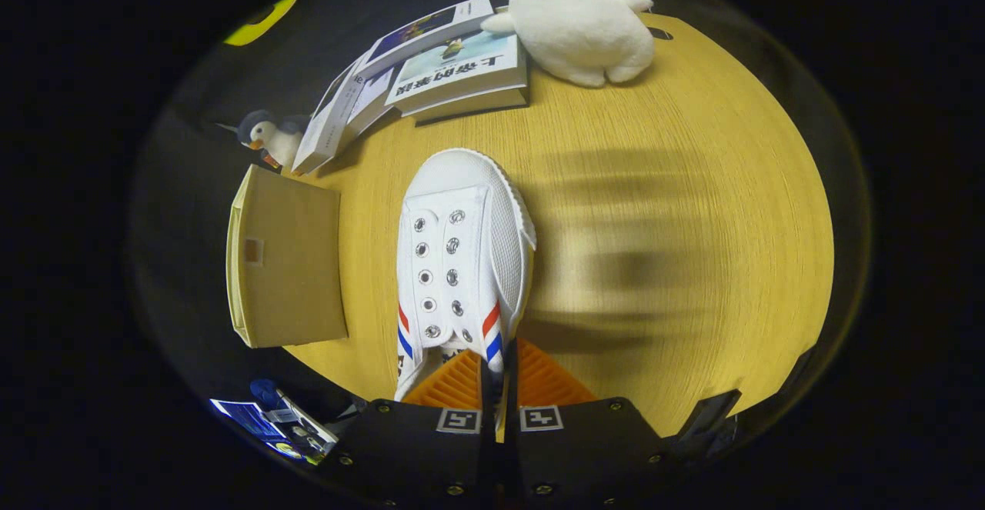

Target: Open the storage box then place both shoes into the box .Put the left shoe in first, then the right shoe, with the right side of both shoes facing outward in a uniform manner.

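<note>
A white canvas shoe (462, 248) with red and blue stripes and no laces hangs just ahead of my fingers, toe pointing away from me. My gripper (496, 375) is shut on the shoe's side wall by the stripes, near the opening. The shoe's heel is hidden behind the fingers. Left of the shoe stands the beige storage box (288, 260) at the edge of the wooden table (654, 187). I see its flat top panel with a small tag; I cannot tell whether it stands open.
Beyond the shoe lie stacked books (454, 64), with a white duck plush (581, 25) to their right. A small penguin toy (265, 137) sits behind the box. Blurred shadows fall on the bare tabletop to the right. Printed packets (277, 421) lie low on the left.
</note>
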Demonstrator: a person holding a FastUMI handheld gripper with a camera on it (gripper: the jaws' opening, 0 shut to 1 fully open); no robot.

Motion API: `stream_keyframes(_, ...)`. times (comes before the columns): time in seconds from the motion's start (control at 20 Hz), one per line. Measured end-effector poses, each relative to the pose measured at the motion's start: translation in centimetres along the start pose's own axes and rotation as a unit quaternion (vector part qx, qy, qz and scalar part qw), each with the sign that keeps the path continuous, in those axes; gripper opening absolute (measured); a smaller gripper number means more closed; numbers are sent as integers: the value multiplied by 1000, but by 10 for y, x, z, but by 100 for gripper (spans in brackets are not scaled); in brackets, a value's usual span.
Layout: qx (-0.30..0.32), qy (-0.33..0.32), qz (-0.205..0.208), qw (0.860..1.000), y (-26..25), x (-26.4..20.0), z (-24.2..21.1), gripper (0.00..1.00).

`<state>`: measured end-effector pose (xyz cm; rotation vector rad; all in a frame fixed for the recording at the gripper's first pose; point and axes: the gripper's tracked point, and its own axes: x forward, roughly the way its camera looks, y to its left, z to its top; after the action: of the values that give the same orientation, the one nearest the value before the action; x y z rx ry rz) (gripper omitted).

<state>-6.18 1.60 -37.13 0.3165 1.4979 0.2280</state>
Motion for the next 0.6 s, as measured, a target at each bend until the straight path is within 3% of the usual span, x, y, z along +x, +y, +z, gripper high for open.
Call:
stream_keyframes(0.35,-2,-17,31,999,69,-45,5,4)
stream_keyframes(0.6,-40,-20,38,998,120,-60,10,4)
